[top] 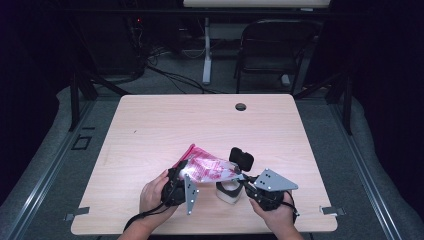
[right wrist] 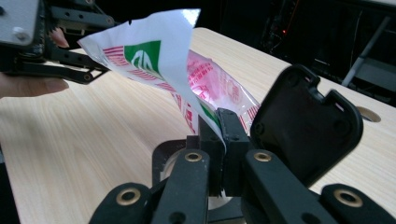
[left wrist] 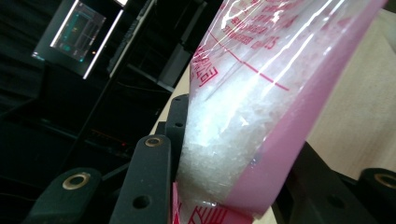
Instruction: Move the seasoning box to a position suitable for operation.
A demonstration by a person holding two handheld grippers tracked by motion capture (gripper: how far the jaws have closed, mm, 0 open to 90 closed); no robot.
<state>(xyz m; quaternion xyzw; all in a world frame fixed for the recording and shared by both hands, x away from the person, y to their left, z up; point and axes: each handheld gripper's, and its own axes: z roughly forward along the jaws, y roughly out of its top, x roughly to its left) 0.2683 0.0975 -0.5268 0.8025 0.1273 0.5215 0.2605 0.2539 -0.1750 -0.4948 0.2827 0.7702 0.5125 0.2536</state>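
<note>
A clear plastic bag [top: 207,169] with pink print, part full of white grains, hangs above the table between both grippers. My left gripper [top: 182,171] is shut on its fuller end. In the left gripper view the jaws press the bag [left wrist: 243,107] from both sides, with one finger [left wrist: 149,172] against the grains. My right gripper [right wrist: 219,126] is shut on the bag's thin torn edge [right wrist: 154,56], which bears a green mark. Below that edge stands a small white container [top: 227,192] with its black lid [top: 241,158] flipped open. The lid [right wrist: 303,126] rises just right of the right gripper's jaws.
The wooden table [top: 150,125] has a round cable hole [top: 241,106] near its far edge. A dark chair [top: 270,45] and cables stand on the floor behind. The person's hand [right wrist: 28,86] and the left gripper [right wrist: 60,42] sit at the upper left of the right gripper view.
</note>
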